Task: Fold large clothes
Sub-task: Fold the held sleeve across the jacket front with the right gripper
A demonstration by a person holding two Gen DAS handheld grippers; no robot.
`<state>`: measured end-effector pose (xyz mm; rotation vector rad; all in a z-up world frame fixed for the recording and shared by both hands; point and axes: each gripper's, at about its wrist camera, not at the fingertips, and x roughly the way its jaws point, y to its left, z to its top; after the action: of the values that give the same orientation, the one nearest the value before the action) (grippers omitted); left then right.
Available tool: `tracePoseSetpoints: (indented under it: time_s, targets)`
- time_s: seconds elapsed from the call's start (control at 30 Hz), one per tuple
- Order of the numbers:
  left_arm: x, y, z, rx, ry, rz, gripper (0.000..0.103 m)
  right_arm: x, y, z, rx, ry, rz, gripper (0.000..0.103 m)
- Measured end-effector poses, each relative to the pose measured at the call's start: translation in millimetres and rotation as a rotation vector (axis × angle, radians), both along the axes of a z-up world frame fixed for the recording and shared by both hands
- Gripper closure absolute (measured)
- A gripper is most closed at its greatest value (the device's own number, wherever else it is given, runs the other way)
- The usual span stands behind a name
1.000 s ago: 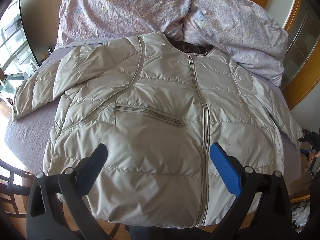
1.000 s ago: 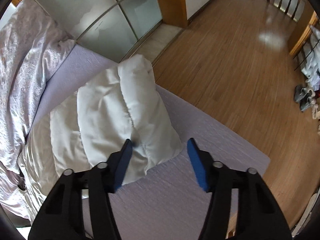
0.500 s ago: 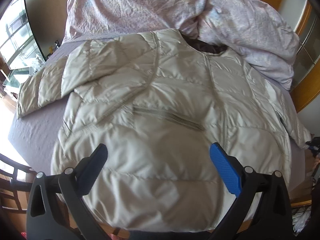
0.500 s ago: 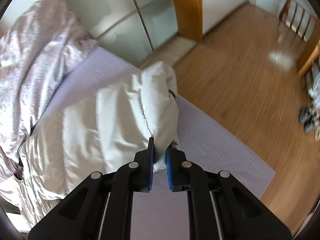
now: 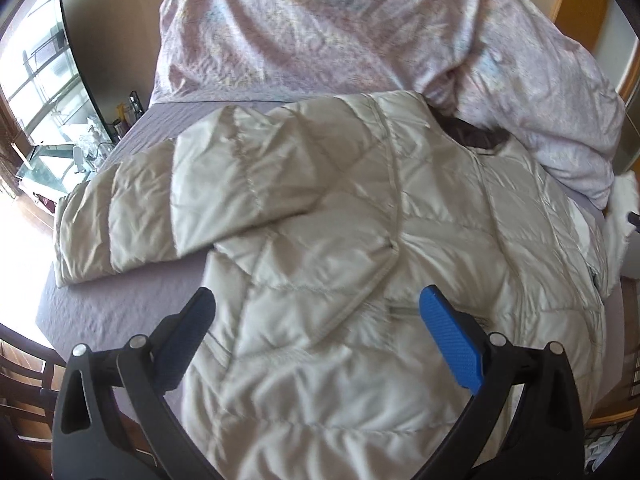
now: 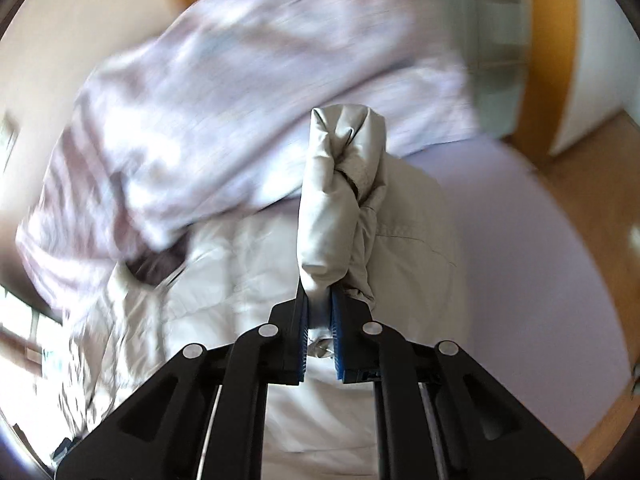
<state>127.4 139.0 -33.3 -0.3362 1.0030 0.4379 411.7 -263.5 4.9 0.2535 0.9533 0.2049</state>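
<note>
A pale grey quilted puffer jacket (image 5: 360, 264) lies front up on a bed, zipped, its left sleeve (image 5: 132, 224) stretched out to the left. My left gripper (image 5: 320, 320) hovers open above the jacket's lower left part, holding nothing. In the right wrist view my right gripper (image 6: 319, 312) is shut on the cuff end of the jacket's other sleeve (image 6: 340, 208), which stands bunched up above the jacket body (image 6: 288, 380). That lifted sleeve (image 5: 622, 204) shows at the right edge of the left wrist view.
A rumpled pink-lilac duvet (image 5: 360, 32) is piled at the head of the bed, touching the jacket's collar. The lilac sheet (image 6: 520, 240) is bare to the right. Wooden floor (image 6: 592, 184) and a frosted glass sliding door (image 6: 492, 12) lie beyond; a window (image 5: 36, 92) is far left.
My right gripper closed on the sleeve's cuff, then lifted it and swung it over the jacket body. My left gripper drifted towards the jacket's left side, still open.
</note>
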Motion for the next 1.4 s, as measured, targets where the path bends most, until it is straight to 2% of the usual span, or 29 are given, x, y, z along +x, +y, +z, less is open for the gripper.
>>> tracePoseSetpoints:
  time_s: [0.13, 0.57, 0.77, 0.87, 0.93, 1.1, 1.17, 1.2, 1.4]
  targets:
    - [-7, 23, -1, 0.004, 0.011, 0.027, 0.002, 2, 69, -19, -0.057, 0.056, 0.095, 0.092]
    - [-40, 97, -6, -0.008, 0.003, 0.142, 0.002, -38, 244, -44, -0.034, 0.140, 0.370, 0.093]
    - [-49, 115, -4, -0.004, -0.037, 0.166, 0.002, -56, 295, -63, -0.058, 0.192, 0.466, 0.095]
    - [-49, 120, -7, 0.014, -0.015, 0.166, 0.002, -64, 312, -74, -0.097, 0.236, 0.522, 0.094]
    - [-51, 125, -8, 0.012, -0.010, 0.167, 0.002, -68, 315, -69, -0.092, 0.227, 0.531, 0.091]
    - [-57, 141, -13, -0.003, -0.001, 0.195, 0.002, -53, 288, -39, 0.009, 0.143, 0.414, 0.091]
    - [-60, 148, -16, 0.002, 0.005, 0.215, 0.002, -39, 275, -35, -0.011, 0.136, 0.340, 0.080]
    - [-62, 150, -16, 0.001, 0.005, 0.220, 0.002, -33, 273, -38, -0.025, 0.147, 0.312, 0.072]
    - [-72, 171, -22, -0.019, 0.022, 0.267, 0.002, -10, 274, -72, -0.075, 0.243, 0.245, 0.071]
